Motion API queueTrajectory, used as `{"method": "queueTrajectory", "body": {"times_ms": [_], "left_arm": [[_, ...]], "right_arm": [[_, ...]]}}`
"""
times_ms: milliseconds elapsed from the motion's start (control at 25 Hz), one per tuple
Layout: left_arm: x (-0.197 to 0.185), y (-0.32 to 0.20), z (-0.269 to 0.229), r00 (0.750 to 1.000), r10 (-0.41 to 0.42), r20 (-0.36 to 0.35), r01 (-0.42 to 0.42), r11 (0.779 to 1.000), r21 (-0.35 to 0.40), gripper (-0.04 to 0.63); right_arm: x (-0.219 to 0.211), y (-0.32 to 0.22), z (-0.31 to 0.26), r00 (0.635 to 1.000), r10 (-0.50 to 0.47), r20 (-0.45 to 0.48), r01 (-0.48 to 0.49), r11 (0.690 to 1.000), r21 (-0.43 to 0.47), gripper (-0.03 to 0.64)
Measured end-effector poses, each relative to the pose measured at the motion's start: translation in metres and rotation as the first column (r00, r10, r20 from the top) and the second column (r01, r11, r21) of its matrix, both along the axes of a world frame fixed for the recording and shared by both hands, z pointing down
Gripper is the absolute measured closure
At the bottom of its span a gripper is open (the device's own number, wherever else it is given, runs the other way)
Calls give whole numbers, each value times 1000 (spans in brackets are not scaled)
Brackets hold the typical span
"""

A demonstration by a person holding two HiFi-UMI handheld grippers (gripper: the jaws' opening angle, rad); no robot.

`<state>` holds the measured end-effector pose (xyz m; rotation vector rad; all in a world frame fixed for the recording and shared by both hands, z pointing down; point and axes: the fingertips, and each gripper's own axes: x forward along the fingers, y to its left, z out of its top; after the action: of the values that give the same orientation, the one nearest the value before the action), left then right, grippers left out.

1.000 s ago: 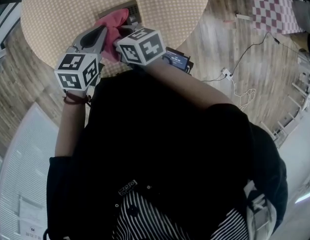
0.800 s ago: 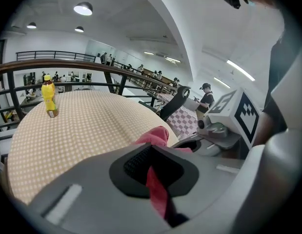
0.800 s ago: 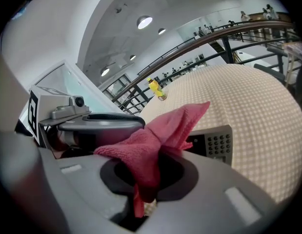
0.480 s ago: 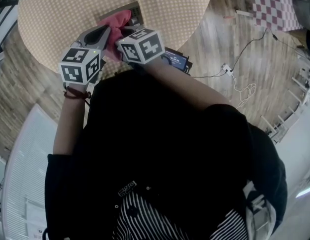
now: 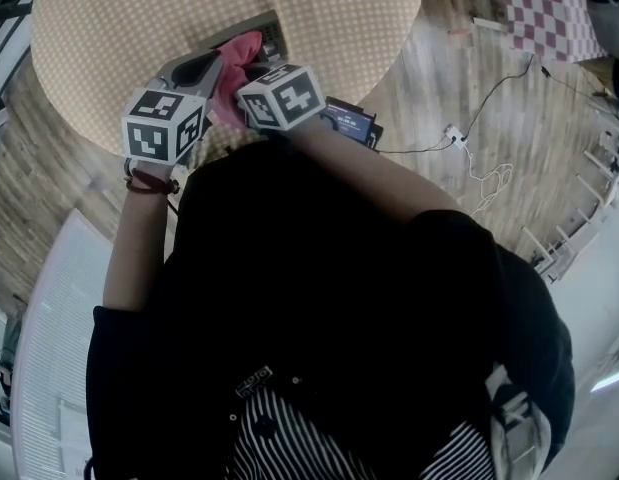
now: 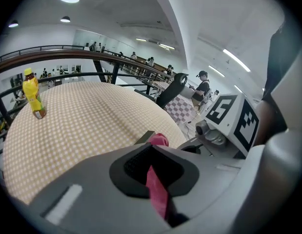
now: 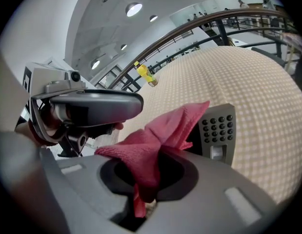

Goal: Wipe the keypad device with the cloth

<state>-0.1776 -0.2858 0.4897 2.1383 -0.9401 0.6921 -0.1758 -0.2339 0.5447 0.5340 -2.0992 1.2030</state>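
A pink cloth [image 5: 241, 52] is bunched over the near part of a grey keypad device [image 5: 272, 36] on the round checked table [image 5: 119, 28]. Both grippers meet at it. My left gripper [image 5: 207, 68] is shut on a strip of the cloth [image 6: 156, 191], with the rest of the fabric showing just past its jaws. My right gripper [image 5: 251, 68] is shut on the cloth [image 7: 158, 138] too, and a peak of fabric stands above its jaws. The keypad device [image 7: 217, 129] lies flat behind the cloth, its buttons showing. The left gripper [image 7: 94, 106] hangs close by in the right gripper view.
A yellow bottle [image 6: 32, 93] stands at the table's far side, also seen as the bottle [image 7: 145, 73]. A dark box [image 5: 351, 122] lies on the wooden floor below the table edge, with a white cable [image 5: 459, 153] and a checked mat [image 5: 549, 18] further right.
My left gripper has edged up toward the cloth and closer to the right gripper. The cloth looks more bunched between them. The right gripper has barely moved.
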Motion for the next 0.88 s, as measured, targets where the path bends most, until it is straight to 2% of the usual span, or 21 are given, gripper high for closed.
{"method": "queueTrajectory", "body": {"times_ms": [320,760,880], "left_arm": [[-2,-19,17,992,89,94,-87,996,-31,592],[-1,-17,58,957,211,198,-192,975,-113,592],[0,-21,64,950,224,216,-205,973,-109,592]], "right_arm": [[4,-4,14,1000,-12,-21,12,1000,-23,554],[2,-11,21,1000,1,-28,-2,1000,-30,554],[0,-18,23,999,13,-32,-14,1000,-19,554]]}}
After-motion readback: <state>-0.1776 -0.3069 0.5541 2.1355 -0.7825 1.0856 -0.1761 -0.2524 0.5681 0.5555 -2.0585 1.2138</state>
